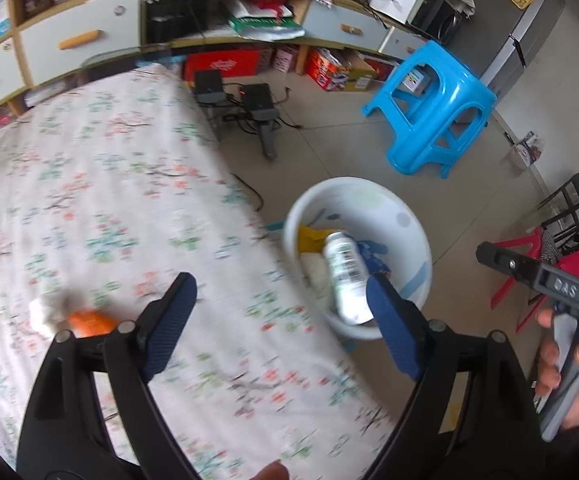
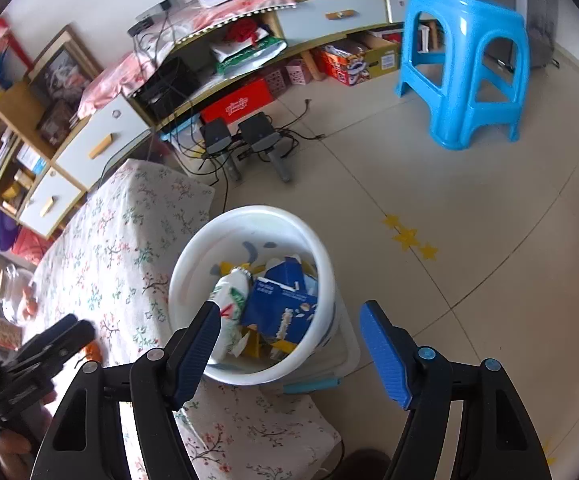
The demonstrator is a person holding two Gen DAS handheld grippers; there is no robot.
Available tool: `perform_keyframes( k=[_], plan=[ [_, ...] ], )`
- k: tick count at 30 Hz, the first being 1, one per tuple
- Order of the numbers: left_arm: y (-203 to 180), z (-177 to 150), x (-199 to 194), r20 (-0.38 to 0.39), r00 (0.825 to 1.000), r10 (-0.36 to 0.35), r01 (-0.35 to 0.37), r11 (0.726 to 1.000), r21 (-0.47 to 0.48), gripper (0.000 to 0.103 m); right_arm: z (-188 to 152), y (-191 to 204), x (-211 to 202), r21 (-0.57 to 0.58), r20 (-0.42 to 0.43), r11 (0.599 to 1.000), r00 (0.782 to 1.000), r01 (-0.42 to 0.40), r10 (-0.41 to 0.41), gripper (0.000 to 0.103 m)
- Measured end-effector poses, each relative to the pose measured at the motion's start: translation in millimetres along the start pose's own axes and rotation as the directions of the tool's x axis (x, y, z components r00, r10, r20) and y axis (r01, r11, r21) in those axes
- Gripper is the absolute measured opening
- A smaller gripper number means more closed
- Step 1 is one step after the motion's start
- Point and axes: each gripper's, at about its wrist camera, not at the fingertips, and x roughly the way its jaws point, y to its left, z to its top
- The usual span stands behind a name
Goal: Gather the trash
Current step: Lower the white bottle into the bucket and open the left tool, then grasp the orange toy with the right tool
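A white bucket (image 1: 369,186) (image 2: 249,213) stands on the floor against the edge of a table with a floral cloth (image 1: 109,200) (image 2: 109,260). Inside it lie a white bottle with a green label (image 1: 345,276) (image 2: 231,296), a blue carton (image 2: 277,304) and yellow scraps. My left gripper (image 1: 279,284) is open over the table's edge; its right finger is beside the bottle and nothing sits between the pads. My right gripper (image 2: 289,308) hangs open above the bucket, holding nothing. An orange wrapper (image 1: 89,320) and a white crumpled tissue (image 1: 43,312) lie on the cloth.
A blue plastic stool (image 1: 437,108) (image 2: 469,72) stands on the tiled floor beyond the bucket. Two black devices with cables (image 1: 249,108) (image 2: 241,136) sit below a long cabinet (image 1: 69,44). A red stool (image 1: 529,272) is at the right. A hand (image 1: 561,368) holds the other gripper's handle.
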Motion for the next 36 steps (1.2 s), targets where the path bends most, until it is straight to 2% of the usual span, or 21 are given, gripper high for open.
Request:
perform_keyframes(
  k=[5, 15, 18, 21, 28, 36],
  plan=[
    [34, -15, -31, 0.046, 0.997, 0.054, -0.053, 0.998, -0.012, 0.095, -4, 23, 6, -0.035, -0.016, 0.999, 1.0, -0.002, 0.001, 0.074],
    [115, -56, -70, 0.075, 0.988, 0.132, -0.124, 0.987, -0.099, 0.097, -22, 84, 15, -0.13, -0.029, 0.992, 1.0, -0.003, -0.001, 0.077],
    [142, -66, -69, 0.02, 0.986, 0.163, -0.156, 0.969, -0.192, 0.101, -31, 111, 23, -0.173, -0.056, 0.985, 0.998, -0.018, 0.008, 0.078],
    [162, -75, -72, 0.002, 0.988, 0.154, -0.148, 0.954, -0.259, 0.101, -41, 139, 32, -0.222, -0.082, 0.974, 0.996, -0.035, 0.017, 0.078],
    [196, -92, -77, -0.029, 0.965, 0.262, -0.259, 0.924, -0.282, 0.102, -64, 198, 58, -0.335, -0.147, 0.94, 0.989, -0.064, 0.015, 0.078],
    [234, -107, -82, -0.088, 0.966, 0.243, -0.258, 0.897, -0.357, 0.102, -80, 242, 84, -0.408, -0.205, 0.907, 0.979, -0.102, 0.018, 0.078]
  ],
)
